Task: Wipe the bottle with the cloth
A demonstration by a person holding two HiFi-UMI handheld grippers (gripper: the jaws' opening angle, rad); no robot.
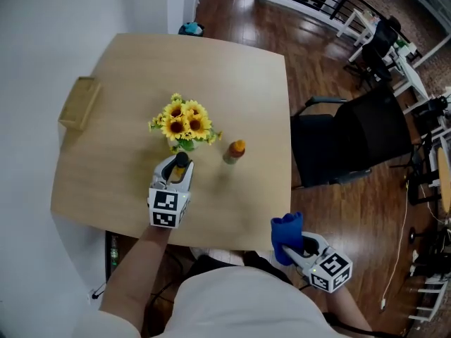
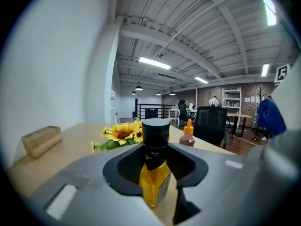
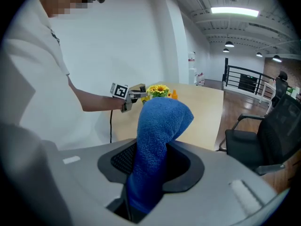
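My left gripper [image 1: 178, 166] is shut on a yellow bottle with a black cap [image 2: 155, 166], held upright just above the wooden table [image 1: 127, 104]; its cap [image 1: 182, 159] shows between the jaws in the head view. My right gripper [image 1: 294, 248] is shut on a blue cloth [image 1: 286, 236], off the table's near right corner. In the right gripper view the cloth [image 3: 157, 140] stands up out of the jaws, and the left gripper [image 3: 133, 97] shows far off to the left.
A bunch of sunflowers [image 1: 184, 124] stands just beyond the held bottle. A small orange-capped sauce bottle [image 1: 234, 151] stands to its right. A wooden box [image 1: 77, 103] lies at the table's left edge. A black office chair [image 1: 352, 143] stands right of the table.
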